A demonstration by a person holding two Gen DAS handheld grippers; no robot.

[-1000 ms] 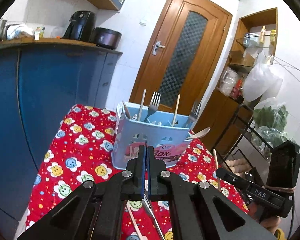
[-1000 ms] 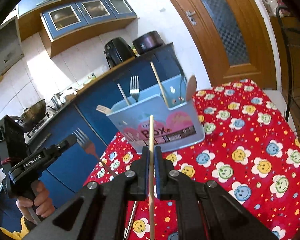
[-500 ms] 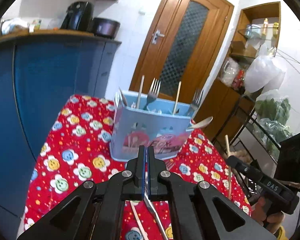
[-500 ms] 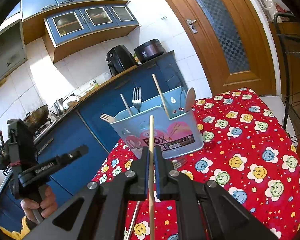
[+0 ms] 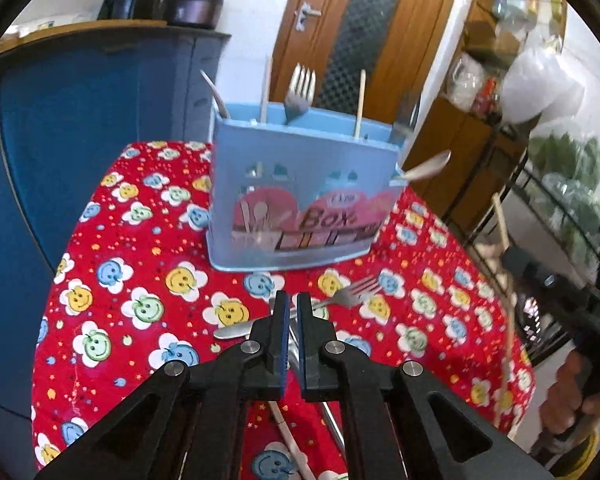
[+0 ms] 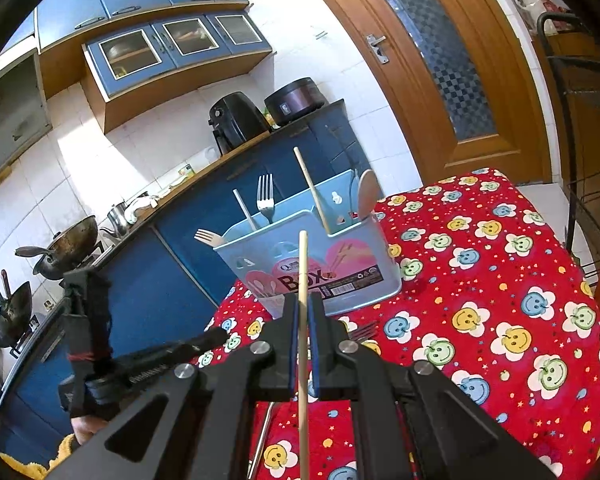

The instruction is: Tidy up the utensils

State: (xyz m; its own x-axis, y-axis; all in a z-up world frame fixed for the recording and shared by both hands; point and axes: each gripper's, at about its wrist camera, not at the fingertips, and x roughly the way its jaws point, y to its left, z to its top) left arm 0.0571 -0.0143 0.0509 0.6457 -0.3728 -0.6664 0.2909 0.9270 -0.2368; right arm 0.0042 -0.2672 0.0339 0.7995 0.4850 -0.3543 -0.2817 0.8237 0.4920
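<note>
The blue utensil box (image 5: 300, 196) stands upright on the red smiley-face tablecloth (image 5: 140, 280), straight ahead of both sets of jaws and apart from them. In the right wrist view the box (image 6: 332, 280) holds a metal fork (image 6: 265, 196), a pale chopstick (image 6: 245, 210) beside it, a wooden chopstick (image 6: 312, 192) leaning in the next compartment, a wooden spoon (image 6: 367, 196) at the far end, and a wooden fork (image 6: 207, 237) jutting over the near-left rim. The right gripper (image 6: 303, 312) has its jaws pressed onto a wooden chopstick (image 6: 303, 264), which stands up between them with its tip in front of the box label. The left gripper (image 5: 293, 300) has its jaws nearly together with only a narrow slit between them and nothing pinched; the slit has opened slightly in the last half second. Just beyond and below the left jaws a loose fork (image 5: 340, 300) lies on the cloth, tines toward the right, with more utensils partly hidden under the gripper. Compared with a second ago, the left gripper has come lower and tilted down toward the cloth, so the loose fork is now in view; the right gripper holds as before.
</note>
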